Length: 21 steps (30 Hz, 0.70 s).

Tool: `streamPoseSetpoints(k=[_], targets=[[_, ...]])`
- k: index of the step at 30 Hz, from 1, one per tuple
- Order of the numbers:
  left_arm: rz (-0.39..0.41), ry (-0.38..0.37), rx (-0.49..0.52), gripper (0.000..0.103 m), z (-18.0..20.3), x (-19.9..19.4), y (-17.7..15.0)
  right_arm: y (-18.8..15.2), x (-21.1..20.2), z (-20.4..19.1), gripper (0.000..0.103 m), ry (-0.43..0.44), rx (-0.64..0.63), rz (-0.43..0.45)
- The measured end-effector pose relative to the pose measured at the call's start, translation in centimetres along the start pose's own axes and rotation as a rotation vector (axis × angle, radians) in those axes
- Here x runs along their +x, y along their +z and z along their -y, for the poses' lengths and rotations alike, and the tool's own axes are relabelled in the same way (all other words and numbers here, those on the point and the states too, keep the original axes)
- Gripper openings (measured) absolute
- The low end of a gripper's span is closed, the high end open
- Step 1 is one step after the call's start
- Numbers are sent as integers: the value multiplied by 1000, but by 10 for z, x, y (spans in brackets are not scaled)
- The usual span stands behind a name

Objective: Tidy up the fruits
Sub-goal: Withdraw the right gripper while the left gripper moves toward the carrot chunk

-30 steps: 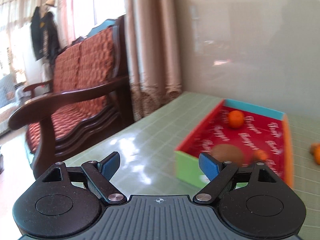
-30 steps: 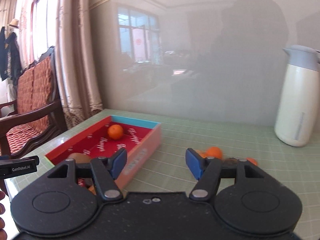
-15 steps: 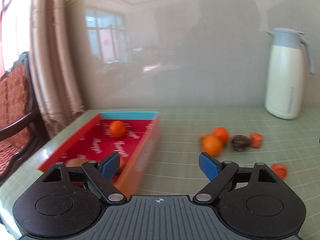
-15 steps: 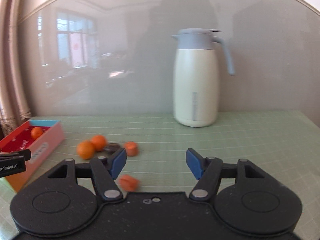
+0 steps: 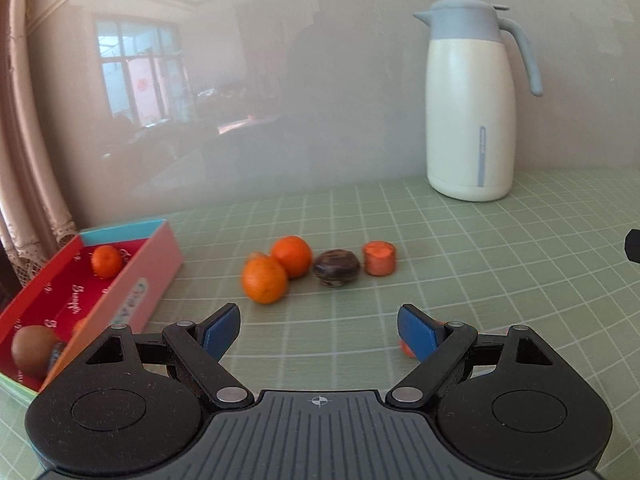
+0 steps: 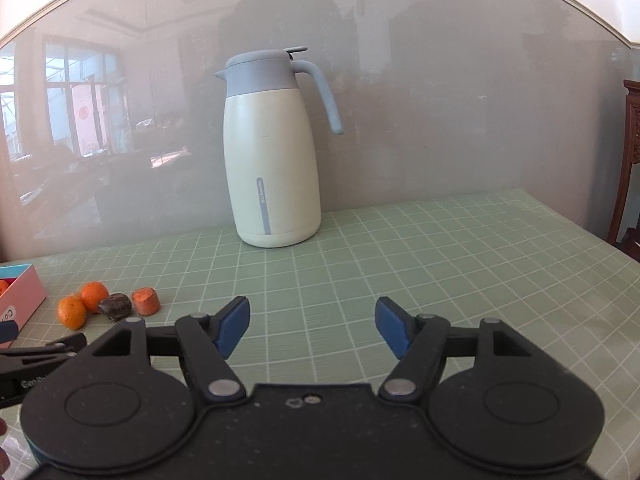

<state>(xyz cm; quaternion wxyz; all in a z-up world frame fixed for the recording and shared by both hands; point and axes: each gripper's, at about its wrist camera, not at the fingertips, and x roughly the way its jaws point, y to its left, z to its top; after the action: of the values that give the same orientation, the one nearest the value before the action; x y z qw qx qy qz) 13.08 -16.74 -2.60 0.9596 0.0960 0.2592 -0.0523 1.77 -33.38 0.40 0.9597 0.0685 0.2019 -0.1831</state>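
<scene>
Fruits lie loose on the green checked desk (image 5: 480, 280): two oranges (image 5: 265, 279) touching each other, a dark brown fruit (image 5: 336, 267) just beside them and an orange chunk (image 5: 379, 257) next to that. Left of them stands a box (image 5: 132, 288) holding another orange (image 5: 106, 261) and a brown fruit (image 5: 33, 350). Left gripper (image 5: 319, 330) points slightly down over the desk, jaws wide, nothing between them. Right gripper (image 6: 310, 327) faces a white jug (image 6: 272, 160), tilted slightly down, its jaws opening and empty.

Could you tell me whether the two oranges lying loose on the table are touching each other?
Touching. In the left wrist view, the nearer orange overlaps the farther orange with no mat showing between; the right wrist view agrees.
</scene>
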Motion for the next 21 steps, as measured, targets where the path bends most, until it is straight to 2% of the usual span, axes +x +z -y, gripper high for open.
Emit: streamPoseSetpoints(k=[14, 15, 16, 18, 21], targets=[[-78, -98, 34, 85, 52, 24, 1, 1, -2, 31, 71, -27, 53, 11], [-82, -102, 34, 82, 54, 25, 1, 1, -2, 33, 71, -28, 58, 11], [-86, -106, 36, 72, 56, 26, 1, 2, -3, 35, 71, -30, 64, 15], [-105, -114, 40, 64, 59, 30, 1, 3, -5, 38, 71, -36, 72, 25], [-111, -110, 31, 61, 61, 33, -1, 5, -6, 42, 71, -41, 83, 35]])
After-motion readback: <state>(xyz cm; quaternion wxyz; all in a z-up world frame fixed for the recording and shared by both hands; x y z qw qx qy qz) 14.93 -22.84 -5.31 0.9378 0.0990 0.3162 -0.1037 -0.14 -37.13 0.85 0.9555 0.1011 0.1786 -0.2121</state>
